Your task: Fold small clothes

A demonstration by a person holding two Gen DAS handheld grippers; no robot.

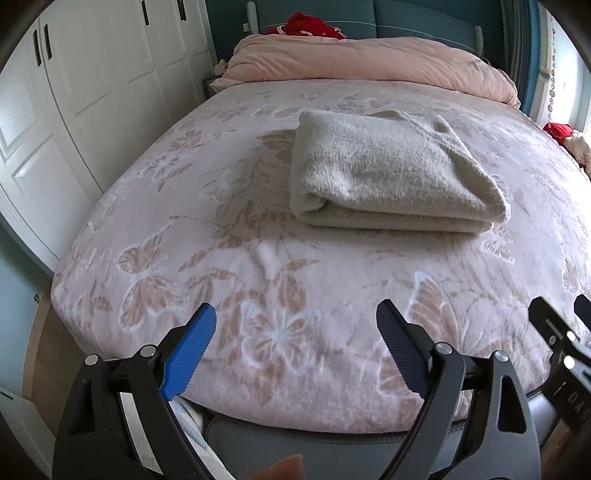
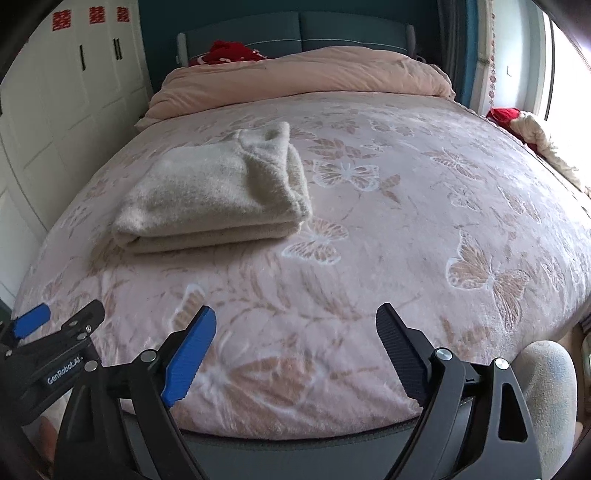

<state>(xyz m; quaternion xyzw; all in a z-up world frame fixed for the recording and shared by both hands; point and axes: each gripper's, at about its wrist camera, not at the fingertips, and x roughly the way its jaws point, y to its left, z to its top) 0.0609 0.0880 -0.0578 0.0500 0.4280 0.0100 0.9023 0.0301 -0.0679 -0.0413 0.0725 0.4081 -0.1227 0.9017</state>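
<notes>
A cream fuzzy knit garment point(image 1: 391, 173) lies folded into a thick rectangle on the pink butterfly-patterned bed cover point(image 1: 280, 280). In the right wrist view the same folded garment point(image 2: 218, 199) sits left of centre. My left gripper point(image 1: 295, 325) hangs open over the near edge of the bed, well short of the garment, with nothing between its fingers. My right gripper point(image 2: 295, 325) is open too, also near the bed's front edge and empty. Each gripper shows at the edge of the other's view: the right one point(image 1: 565, 332), the left one point(image 2: 55, 328).
A rolled pink duvet point(image 1: 369, 62) lies across the head of the bed with a red item point(image 1: 314, 26) behind it. White wardrobe doors point(image 1: 74, 92) stand along the left. More red and cream cloth point(image 2: 524, 129) is piled at the bed's right side by the window.
</notes>
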